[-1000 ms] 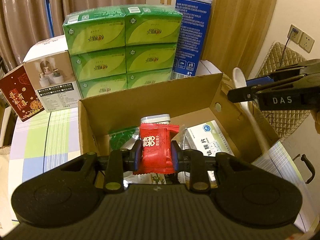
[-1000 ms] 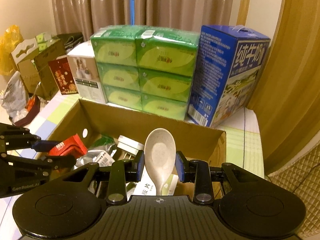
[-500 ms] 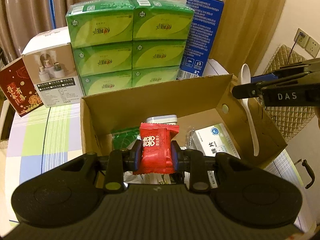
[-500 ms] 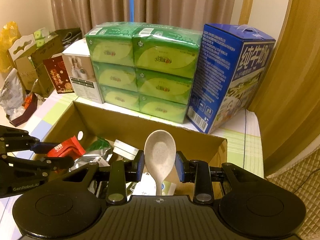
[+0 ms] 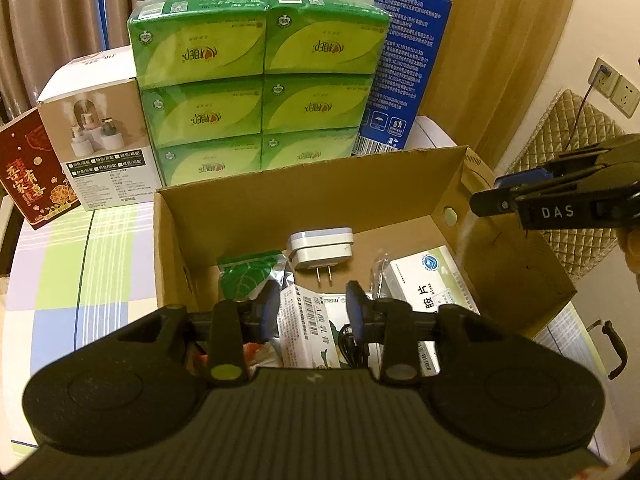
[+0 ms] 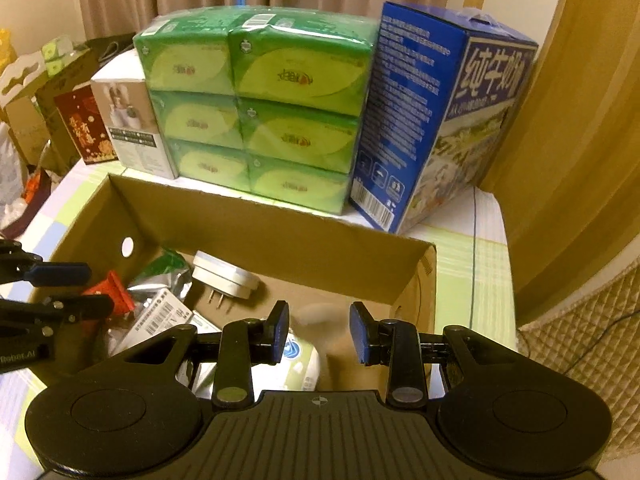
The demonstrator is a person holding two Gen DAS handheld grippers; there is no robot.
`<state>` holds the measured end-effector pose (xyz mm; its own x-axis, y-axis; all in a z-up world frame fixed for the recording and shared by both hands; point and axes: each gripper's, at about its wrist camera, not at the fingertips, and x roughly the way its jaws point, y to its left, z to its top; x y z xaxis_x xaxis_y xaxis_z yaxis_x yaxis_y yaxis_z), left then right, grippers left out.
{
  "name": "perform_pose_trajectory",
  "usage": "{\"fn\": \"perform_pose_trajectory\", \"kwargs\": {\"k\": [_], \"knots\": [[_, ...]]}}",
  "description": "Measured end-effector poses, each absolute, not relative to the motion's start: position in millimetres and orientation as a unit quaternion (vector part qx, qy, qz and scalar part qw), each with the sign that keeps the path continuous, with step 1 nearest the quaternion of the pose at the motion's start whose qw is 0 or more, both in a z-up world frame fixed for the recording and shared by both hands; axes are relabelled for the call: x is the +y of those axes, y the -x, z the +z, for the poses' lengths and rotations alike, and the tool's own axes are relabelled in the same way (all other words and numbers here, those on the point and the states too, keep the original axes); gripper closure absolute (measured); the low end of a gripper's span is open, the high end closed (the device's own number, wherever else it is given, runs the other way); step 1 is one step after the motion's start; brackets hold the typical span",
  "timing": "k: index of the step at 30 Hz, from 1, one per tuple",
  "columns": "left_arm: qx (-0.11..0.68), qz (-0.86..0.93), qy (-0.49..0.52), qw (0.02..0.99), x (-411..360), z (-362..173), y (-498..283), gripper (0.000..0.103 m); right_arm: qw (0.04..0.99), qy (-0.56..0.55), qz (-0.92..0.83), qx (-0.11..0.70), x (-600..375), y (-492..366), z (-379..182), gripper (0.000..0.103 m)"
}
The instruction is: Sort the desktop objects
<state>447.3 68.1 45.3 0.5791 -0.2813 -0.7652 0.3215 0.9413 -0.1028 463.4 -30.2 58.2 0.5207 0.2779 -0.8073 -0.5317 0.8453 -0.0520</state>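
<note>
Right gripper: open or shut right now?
Open. In the right wrist view the right gripper has its blue pads spread wide with nothing between them, above the cardboard box.

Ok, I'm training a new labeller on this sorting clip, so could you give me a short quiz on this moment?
1. True or false: the right gripper is shut.
2. What stands directly behind the cardboard box? A) green tissue packs B) a kettle C) a laptop
3. Which item in the box shows two metal prongs?

Key: 1 false, its jaws stand open. 2 A. 3 the white plug adapter.
</note>
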Motion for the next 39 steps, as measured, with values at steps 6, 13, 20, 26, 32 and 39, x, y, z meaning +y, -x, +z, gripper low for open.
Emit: {"fn": "perform_pose_trajectory", "kwargs": {"k": [6,13,20,26,32,39], "knots": [[0.430,-0.162,-0.015,0.888,72,43,-447,0.065,0.860,0.144,0.242,0.425,-30,-462,61,0.042],[0.432,-0.157,-0.022,0.888,75,43,-444,0.054,0.855,0.144,0.243,0.435,-34,-460,56,0.034],[0.432,-0.151,-0.026,0.889,76,47,-440,0.019,0.847,0.135,0.244,0.452,-41,-453,51,0.027],[0.426,-0.142,-0.030,0.893,77,55,-431,0.005,0.847,0.133,0.243,0.454,-47,-441,54,0.021],[0.422,-0.130,-0.028,0.897,80,64,-415,0.001,0.845,0.128,0.242,0.459,-56,-424,58,0.016],[0.427,-0.101,-0.016,0.898,86,75,-393,0.001,0.848,0.122,0.238,0.458,-68,-404,68,0.011]]}}
